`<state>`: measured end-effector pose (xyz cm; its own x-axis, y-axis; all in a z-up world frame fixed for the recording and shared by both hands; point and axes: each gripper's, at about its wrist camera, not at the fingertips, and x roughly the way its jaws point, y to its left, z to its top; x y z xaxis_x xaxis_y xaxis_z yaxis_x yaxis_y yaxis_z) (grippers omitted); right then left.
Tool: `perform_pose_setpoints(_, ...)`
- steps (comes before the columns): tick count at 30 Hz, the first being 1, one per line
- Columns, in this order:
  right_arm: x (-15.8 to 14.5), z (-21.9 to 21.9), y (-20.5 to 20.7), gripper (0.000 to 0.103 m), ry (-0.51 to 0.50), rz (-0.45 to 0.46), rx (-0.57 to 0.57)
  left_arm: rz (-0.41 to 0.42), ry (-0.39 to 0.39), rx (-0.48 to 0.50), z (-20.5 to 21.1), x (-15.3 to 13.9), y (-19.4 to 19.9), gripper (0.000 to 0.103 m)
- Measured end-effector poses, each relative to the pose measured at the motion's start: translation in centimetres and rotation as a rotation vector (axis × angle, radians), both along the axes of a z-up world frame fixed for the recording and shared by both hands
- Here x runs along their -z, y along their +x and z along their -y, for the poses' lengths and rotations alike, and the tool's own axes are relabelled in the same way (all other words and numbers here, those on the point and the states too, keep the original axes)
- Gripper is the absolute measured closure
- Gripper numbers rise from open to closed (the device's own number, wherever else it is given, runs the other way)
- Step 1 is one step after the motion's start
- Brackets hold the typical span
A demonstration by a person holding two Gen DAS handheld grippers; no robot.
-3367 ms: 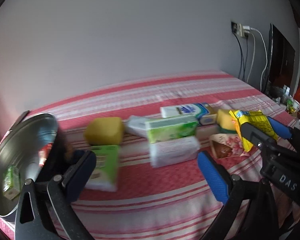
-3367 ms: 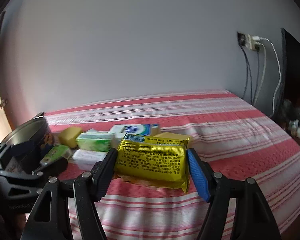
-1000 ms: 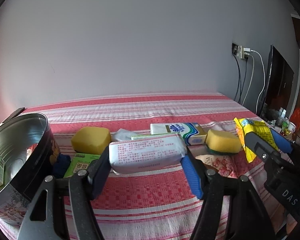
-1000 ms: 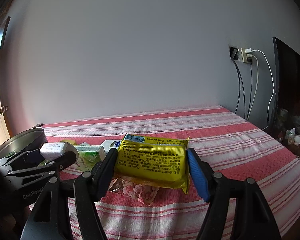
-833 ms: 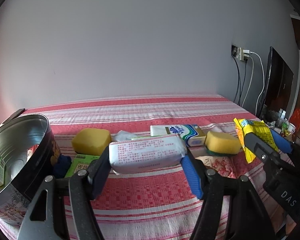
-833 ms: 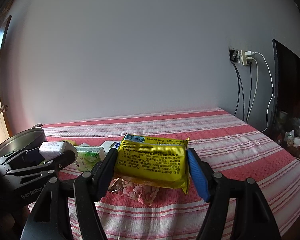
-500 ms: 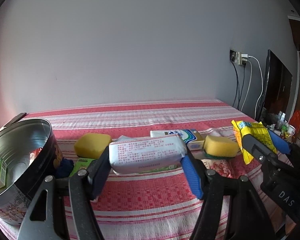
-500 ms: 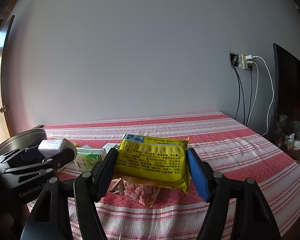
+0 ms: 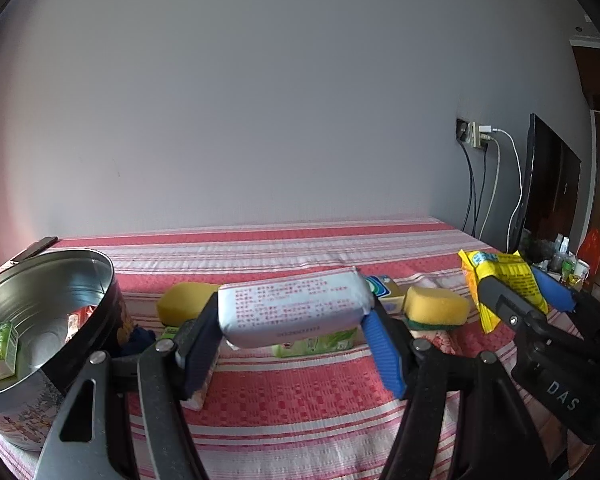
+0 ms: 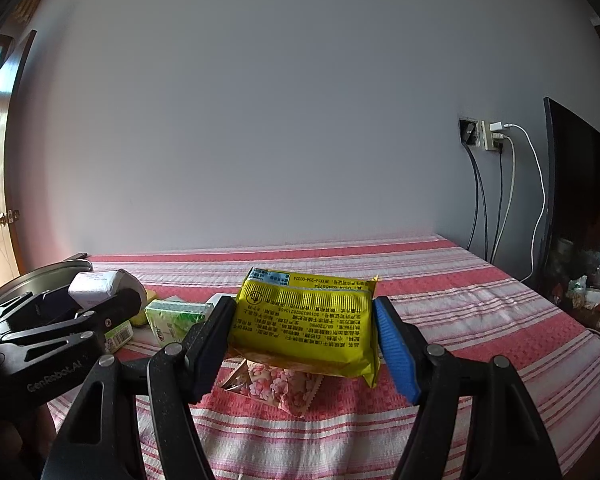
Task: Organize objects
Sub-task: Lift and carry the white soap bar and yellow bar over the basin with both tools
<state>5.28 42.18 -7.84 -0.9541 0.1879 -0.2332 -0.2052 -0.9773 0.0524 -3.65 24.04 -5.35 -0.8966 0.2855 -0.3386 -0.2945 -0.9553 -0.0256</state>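
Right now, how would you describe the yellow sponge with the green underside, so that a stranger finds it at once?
Start from the red striped bedspread and go to the cluster of packets in its middle. At the right end of that cluster, beside the blue and white box, lies the sponge with the green underside. The other yellow sponge, nearer the metal tin, shows no green layer.

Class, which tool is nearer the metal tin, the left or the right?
Left. The left tool, shut on a white pack, is just beside the tin; the right tool, holding a yellow packet, is farther off.
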Motion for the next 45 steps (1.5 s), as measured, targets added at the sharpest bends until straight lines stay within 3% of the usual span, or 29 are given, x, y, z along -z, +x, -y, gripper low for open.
perform_pose_setpoints(26, -0.1, 1.1, 0.6, 0.032, 0.075, -0.035, 0.017, -0.071, 0.048, -0.005, 1.9, -0.3, 1.4, 0.035)
perform_pose_setpoints(30, -0.2, 1.6, 0.3, 0.032, 0.096, -0.023, 0.025, -0.046, 0.053, -0.008, 2.8, -0.5, 1.3, 0.035)
perform_pose_setpoints(38, -3.2, 5.7, -1.3, 0.032, 0.063, -0.032, -0.135, -0.077, 0.101, -0.116, 8.2, -2.7, 2.0, 0.035)
perform_pose_setpoints(45, -6.0, 10.0, -4.7, 0.032, 0.014, -0.011, -0.308, -0.104, 0.069, -0.258, 13.4, -4.3, 2.4, 0.035)
